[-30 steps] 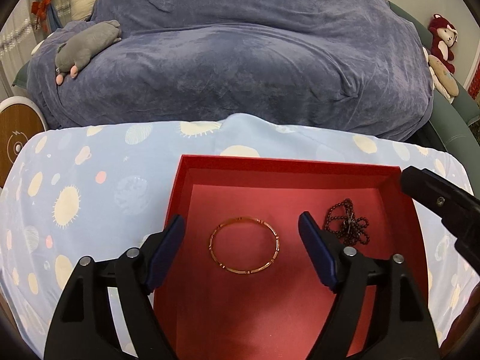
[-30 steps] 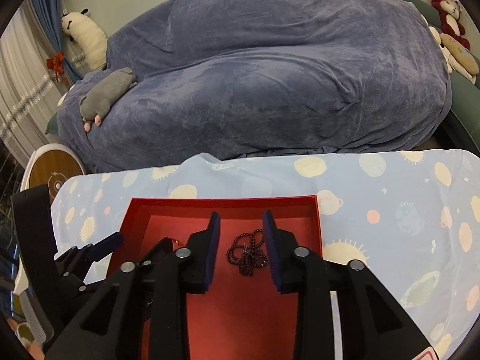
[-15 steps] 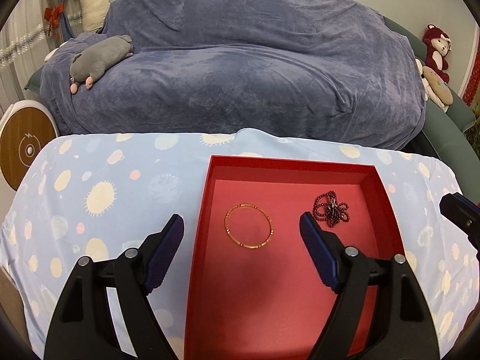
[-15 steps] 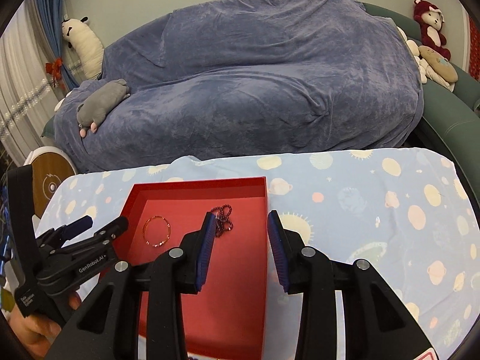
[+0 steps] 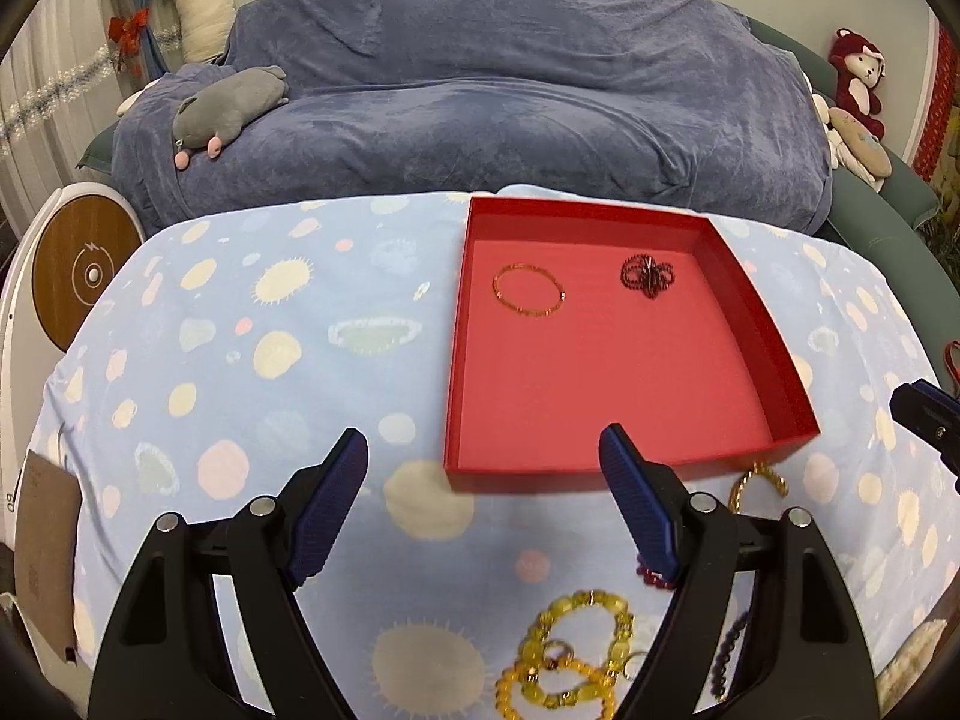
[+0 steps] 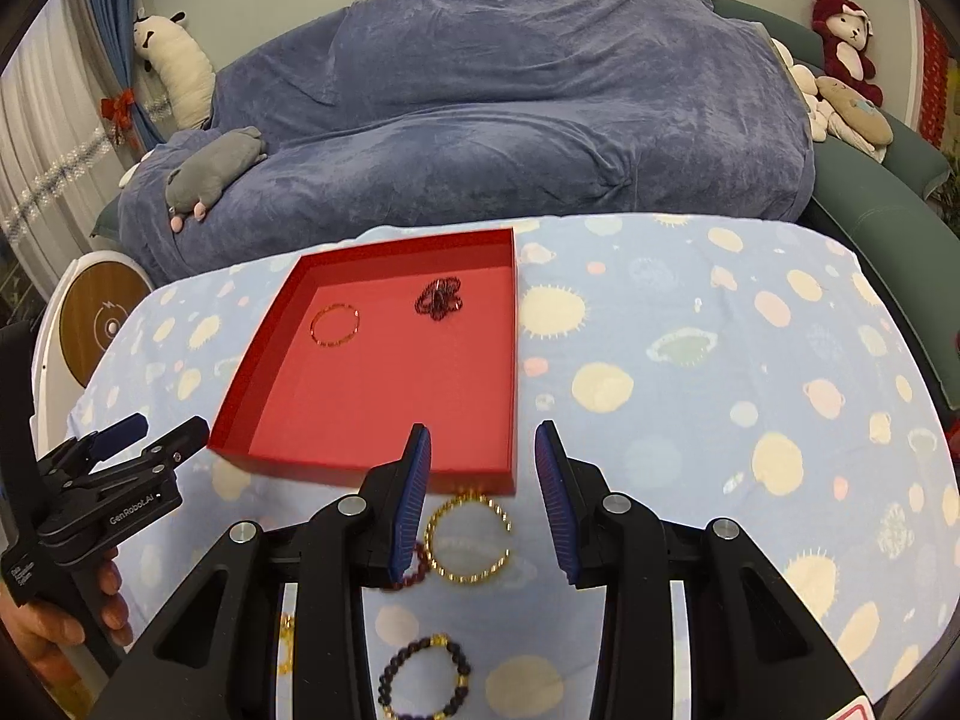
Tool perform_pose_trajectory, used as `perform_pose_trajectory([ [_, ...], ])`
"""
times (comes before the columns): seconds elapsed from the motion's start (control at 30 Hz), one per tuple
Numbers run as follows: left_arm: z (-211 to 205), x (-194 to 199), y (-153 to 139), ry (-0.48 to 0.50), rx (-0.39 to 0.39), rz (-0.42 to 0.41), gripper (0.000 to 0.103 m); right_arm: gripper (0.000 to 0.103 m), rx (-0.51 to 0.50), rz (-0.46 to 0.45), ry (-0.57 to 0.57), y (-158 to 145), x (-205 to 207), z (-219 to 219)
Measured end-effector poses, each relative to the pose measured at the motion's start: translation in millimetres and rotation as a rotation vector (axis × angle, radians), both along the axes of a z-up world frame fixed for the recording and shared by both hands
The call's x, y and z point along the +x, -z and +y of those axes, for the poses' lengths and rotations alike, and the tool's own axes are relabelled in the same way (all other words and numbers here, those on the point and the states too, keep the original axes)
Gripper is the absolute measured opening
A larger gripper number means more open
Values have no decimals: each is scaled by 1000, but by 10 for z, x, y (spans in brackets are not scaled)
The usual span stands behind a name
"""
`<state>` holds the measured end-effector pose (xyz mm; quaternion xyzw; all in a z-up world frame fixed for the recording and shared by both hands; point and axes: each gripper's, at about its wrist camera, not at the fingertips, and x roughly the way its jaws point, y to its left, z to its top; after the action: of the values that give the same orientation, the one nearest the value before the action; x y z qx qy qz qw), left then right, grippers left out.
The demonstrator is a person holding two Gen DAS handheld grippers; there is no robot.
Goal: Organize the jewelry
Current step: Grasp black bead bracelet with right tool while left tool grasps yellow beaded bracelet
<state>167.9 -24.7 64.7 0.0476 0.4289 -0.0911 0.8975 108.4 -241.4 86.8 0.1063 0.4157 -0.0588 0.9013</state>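
A: Where's the jewelry?
B: A gold bangle [image 5: 528, 297] and dark bead chain [image 5: 647, 276] lie apart near the red tray's [image 5: 756, 324] far edge. More sits on the cloth [image 5: 240, 360] by the tray's near edge: a gold chain [image 6: 468, 537], yellow beads [image 5: 570, 654], a dark bracelet [image 6: 423, 681].
A: The tongs?
B: Left gripper [image 5: 483, 501] gapes wide, right gripper [image 6: 483, 501] partly open; both empty
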Motion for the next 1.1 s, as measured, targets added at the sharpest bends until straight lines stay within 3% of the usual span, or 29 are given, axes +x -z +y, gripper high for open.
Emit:
perform_pose_trajectory([
  [0.43,63,-691,557,-21,-2,122,75,36,12,160,-2,704,-840,356],
  [0.7,124,-697,746,-51,-1,153,73,36,16,188,-2,917,-819,469],
  [0.87,106,-608,804,-49,-14,168,62,36,14,199,-7,982,-730,503],
  [1.1,18,-546,844,-35,-4,156,57,31,18,209,-17,1072,-690,544],
])
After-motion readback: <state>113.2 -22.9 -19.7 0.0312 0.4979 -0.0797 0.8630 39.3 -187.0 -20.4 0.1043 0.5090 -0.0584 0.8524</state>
